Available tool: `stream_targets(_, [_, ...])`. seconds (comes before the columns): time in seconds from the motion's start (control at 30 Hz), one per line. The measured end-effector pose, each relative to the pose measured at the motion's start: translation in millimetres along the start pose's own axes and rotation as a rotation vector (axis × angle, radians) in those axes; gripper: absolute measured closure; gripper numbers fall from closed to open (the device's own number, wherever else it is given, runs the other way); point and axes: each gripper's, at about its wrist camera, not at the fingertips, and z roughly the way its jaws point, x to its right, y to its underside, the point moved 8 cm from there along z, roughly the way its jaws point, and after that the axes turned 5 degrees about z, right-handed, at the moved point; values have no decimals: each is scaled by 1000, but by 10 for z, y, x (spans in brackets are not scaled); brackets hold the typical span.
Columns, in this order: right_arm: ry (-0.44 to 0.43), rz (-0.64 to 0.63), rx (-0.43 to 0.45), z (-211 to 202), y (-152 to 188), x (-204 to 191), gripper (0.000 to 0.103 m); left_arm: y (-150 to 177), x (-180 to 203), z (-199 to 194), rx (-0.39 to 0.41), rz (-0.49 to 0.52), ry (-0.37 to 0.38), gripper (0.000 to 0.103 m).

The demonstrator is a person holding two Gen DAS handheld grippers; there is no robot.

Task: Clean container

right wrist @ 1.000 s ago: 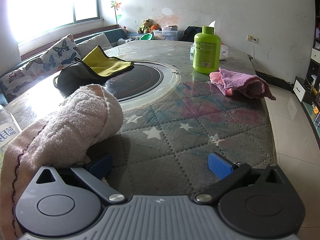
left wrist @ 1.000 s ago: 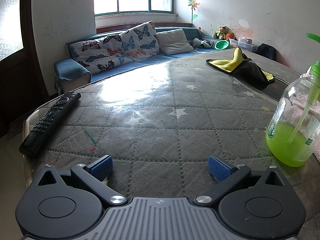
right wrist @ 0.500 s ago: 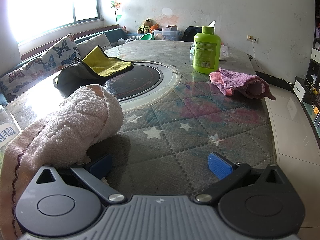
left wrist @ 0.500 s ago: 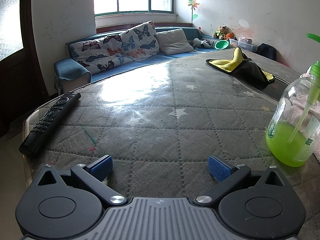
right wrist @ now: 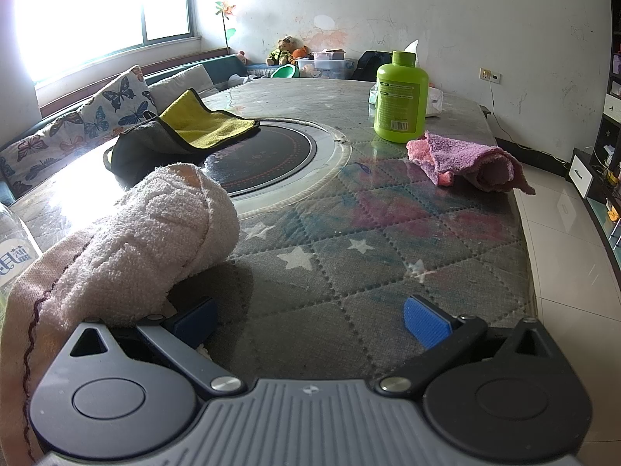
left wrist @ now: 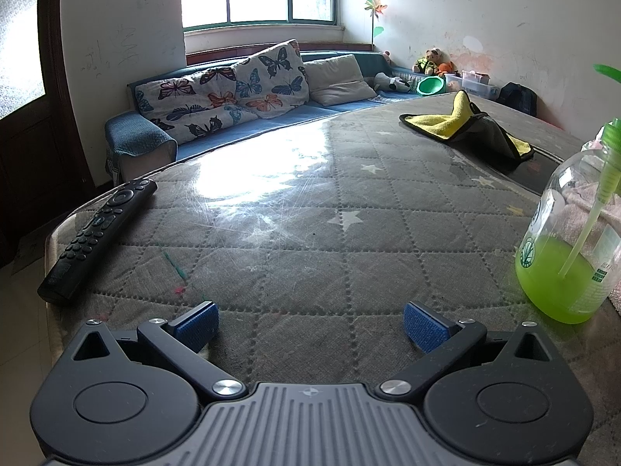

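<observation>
A clear pump bottle [left wrist: 570, 248] partly filled with green liquid stands at the right of the left wrist view; its edge [right wrist: 13, 244] shows at the far left of the right wrist view. My left gripper [left wrist: 310, 324] is open above the table, left of that bottle, holding nothing. A rolled pale pink towel [right wrist: 128, 248] lies just left of my right gripper [right wrist: 310, 322], which is also open and empty; the towel overlaps its left finger. An opaque green bottle [right wrist: 401, 99] stands farther back, with a purple-pink cloth [right wrist: 469, 163] beside it.
A black remote [left wrist: 101, 233] lies near the table's left edge. A yellow and grey cloth [left wrist: 469, 130] [right wrist: 182, 132] rests on the round black cooktop [right wrist: 268, 163] set in the table. A sofa with cushions [left wrist: 240, 89] stands behind; tiled floor [right wrist: 574, 264] at right.
</observation>
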Motion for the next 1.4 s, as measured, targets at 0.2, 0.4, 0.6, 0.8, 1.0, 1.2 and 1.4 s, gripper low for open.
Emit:
stream_targets(0.2, [0, 0, 0, 0, 0, 1, 0, -16, 50, -86, 18, 26, 13, 0])
stream_targets(0.4, [0, 0, 0, 1, 0, 0, 0, -33, 169, -165, 6, 37, 86, 0])
stream_targets(0.6, [0, 0, 0, 4, 0, 1, 0, -55, 236, -273, 4, 15, 136, 0])
stream_targets(0.8, [0, 0, 0, 5, -1, 3, 0, -87, 285, -377, 5, 0, 177, 0])
stream_targets(1.0, [0, 0, 0, 3, -3, 2, 0, -100, 391, -473, 21, 65, 182, 0])
stream_targets(1.2, [0, 0, 0, 3, -3, 1, 0, -89, 518, -503, 15, 100, 197, 0])
stream_targets(1.4, [0, 0, 0, 3, -4, 1, 0, -85, 620, -516, -5, 113, 232, 0])
